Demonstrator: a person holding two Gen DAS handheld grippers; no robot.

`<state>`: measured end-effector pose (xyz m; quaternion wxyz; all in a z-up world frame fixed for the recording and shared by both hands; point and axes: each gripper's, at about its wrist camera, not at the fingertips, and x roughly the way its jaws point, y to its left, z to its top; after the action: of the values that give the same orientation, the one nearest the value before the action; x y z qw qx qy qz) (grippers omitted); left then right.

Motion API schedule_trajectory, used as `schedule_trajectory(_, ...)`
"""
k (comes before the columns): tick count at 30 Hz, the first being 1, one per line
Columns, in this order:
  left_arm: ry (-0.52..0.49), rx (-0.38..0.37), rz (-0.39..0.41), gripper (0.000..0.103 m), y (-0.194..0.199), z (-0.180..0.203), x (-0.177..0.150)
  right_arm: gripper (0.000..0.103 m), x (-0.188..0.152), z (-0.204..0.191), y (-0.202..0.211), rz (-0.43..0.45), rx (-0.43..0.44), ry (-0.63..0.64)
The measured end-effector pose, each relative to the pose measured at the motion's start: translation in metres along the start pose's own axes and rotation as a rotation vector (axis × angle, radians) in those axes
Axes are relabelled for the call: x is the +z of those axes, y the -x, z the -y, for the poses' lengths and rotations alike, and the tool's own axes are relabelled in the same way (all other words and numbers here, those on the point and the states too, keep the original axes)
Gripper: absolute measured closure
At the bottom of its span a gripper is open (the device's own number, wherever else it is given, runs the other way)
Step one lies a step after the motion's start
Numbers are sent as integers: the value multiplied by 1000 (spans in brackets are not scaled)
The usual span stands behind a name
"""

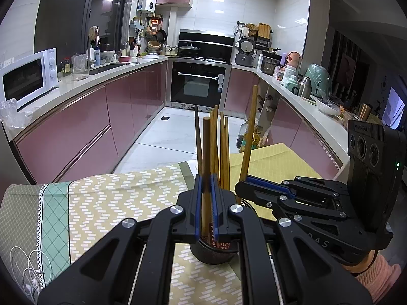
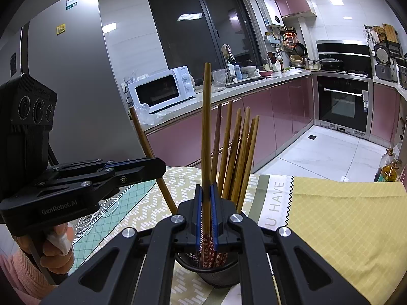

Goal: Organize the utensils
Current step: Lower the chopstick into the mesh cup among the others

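Note:
A dark mesh holder (image 1: 213,254) (image 2: 218,277) stands on the cloth-covered table with several wooden chopsticks (image 1: 223,150) (image 2: 239,150) upright in it. My left gripper (image 1: 206,179) (image 2: 159,164) is shut on one chopstick (image 1: 206,147) (image 2: 146,145), whose red-patterned lower end reaches into the holder. From the right side, my right gripper (image 2: 206,189) (image 1: 241,185) is shut on another chopstick (image 2: 206,122) (image 1: 250,127), its patterned end also inside the holder. Both grippers hang just above the holder's rim, close beside each other.
A patterned tablecloth (image 1: 114,198) and a yellow cloth (image 2: 343,216) cover the table. White earphone cable (image 1: 30,267) lies at its left edge. Oil bottles (image 1: 248,137) stand on the floor beyond. Kitchen counters with a microwave (image 2: 162,91) run behind.

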<state>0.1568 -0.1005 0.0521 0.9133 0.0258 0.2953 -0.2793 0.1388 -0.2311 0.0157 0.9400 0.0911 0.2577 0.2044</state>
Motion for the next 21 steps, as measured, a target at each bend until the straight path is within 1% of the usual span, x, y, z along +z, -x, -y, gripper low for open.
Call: schedule_trajectory(21,8,3,-6,96,-7,-1,-3,97,-10,4,-5,-23,3,-10)
